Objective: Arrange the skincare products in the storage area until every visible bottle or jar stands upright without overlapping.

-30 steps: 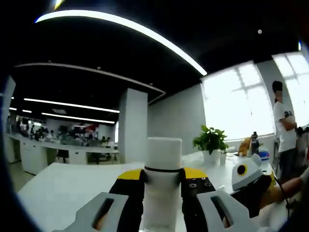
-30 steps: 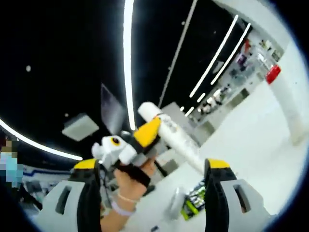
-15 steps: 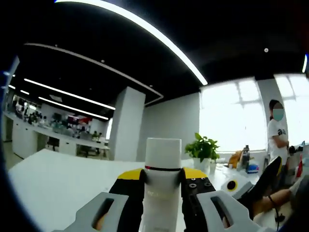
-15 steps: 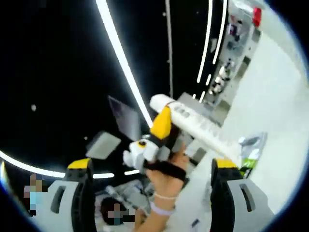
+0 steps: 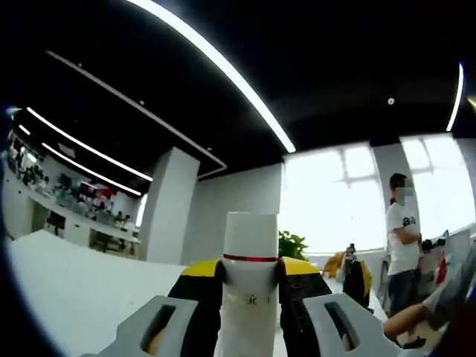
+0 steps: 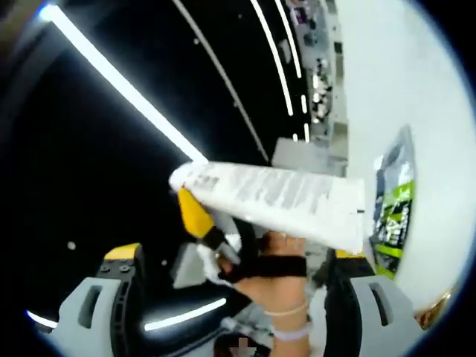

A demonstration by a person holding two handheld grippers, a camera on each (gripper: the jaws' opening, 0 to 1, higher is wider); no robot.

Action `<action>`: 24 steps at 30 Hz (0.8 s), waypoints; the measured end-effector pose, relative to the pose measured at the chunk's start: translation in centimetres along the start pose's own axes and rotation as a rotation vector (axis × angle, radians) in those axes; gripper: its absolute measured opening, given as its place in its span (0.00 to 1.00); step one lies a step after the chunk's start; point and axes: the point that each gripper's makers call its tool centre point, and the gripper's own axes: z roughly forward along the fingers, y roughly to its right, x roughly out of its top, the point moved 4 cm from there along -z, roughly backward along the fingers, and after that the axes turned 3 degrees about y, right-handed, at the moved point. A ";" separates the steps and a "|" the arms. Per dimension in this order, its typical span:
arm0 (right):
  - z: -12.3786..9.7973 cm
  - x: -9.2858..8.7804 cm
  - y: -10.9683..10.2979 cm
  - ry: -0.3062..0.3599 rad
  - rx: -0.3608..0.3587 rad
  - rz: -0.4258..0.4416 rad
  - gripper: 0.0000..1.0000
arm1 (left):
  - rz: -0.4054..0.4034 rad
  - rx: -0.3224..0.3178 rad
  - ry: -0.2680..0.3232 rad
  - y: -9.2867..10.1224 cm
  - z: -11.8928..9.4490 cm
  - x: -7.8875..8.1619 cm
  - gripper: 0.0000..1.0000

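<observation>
One white tube [image 5: 250,282] stands at the lower centre of the left gripper view, clamped between the two black, yellow-tipped jaws of the left hand-held gripper [image 5: 250,297]. It is a tall white tube with a thin red band under its cap and small dark lettering lower down. Behind it lie a white tabletop [image 5: 67,275] at the lower left, one potted plant [image 5: 291,244] just right of the tube, and one person [image 5: 403,245] in a white shirt at the right edge.

In the right gripper view the same tube [image 6: 275,201] lies slanted across the middle, its body covered in fine grey print and its flat crimped end toward the right. One hand [image 6: 277,271] below it holds the other hand-held gripper. The right hand-held gripper [image 6: 234,297] has its two jaws spread wide at the lower left and lower right, with nothing between them. One green-and-silver sachet [image 6: 393,204] lies on the white tabletop at the right.
</observation>
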 end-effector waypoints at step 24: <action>-2.0 5.5 -0.6 0.164 -0.021 -0.104 0.55 | -0.015 -0.059 0.033 0.6 -0.1 0.2 0.28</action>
